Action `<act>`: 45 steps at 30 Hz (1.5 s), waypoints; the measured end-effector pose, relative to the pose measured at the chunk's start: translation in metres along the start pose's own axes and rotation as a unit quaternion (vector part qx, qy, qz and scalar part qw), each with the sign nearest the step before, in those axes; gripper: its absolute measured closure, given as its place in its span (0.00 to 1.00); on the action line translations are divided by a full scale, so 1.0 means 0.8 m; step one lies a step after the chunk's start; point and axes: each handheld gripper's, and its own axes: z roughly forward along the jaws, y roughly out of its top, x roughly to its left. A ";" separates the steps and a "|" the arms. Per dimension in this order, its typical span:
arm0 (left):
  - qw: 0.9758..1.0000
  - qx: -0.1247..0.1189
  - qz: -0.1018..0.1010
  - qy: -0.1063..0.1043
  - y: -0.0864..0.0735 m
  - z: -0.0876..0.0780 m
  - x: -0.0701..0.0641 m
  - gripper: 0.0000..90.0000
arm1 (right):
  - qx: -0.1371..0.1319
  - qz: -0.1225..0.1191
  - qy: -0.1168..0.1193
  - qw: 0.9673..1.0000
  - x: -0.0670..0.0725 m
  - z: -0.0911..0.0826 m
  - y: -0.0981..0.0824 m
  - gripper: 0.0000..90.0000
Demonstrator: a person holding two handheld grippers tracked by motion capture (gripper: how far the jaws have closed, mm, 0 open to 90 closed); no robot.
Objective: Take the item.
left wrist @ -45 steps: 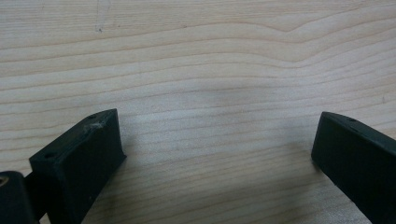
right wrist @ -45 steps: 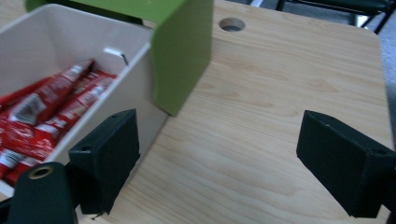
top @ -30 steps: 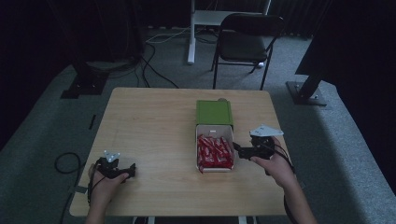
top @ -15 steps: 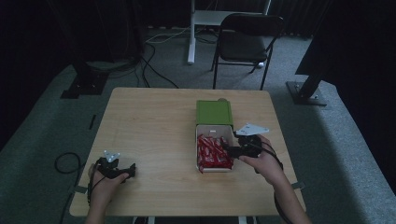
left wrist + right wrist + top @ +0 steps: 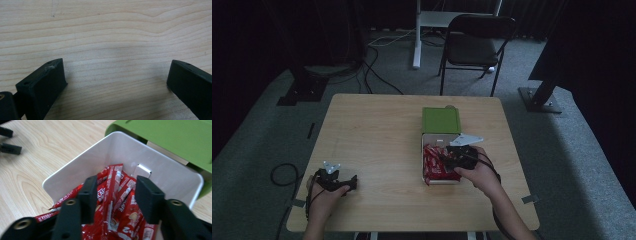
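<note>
Right gripper (image 5: 113, 192) down inside the white box (image 5: 75, 170), jaws just been closing, now narrowed around red sachets (image 5: 117, 202) standing between them; can't tell whether the pads press yet. Green lid (image 5: 172, 137) just beyond the box's far wall. Left gripper (image 5: 115, 82) wide open over bare table (image 5: 105, 30), well apart.

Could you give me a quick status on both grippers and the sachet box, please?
Right gripper over the white box, jaws just closing around red sachets, no grip yet. Left gripper resting open on the table. Green lid open, nothing blocking.
</note>
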 end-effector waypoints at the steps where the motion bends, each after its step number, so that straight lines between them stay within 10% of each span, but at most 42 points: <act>1: 1.000 0.000 0.000 0.000 0.000 0.000 0.000 0.03 | 0.005 0.003 -0.002 1.000 0.002 0.002 0.001 0.65; 23: 1.000 0.000 -0.001 0.000 0.000 0.000 0.000 0.03 | 0.080 0.024 -0.035 0.996 0.017 0.056 0.000 0.75; 45: 1.000 0.000 0.000 0.000 0.000 0.000 0.000 0.03 | 0.061 0.048 -0.051 0.996 0.015 0.056 -0.001 0.88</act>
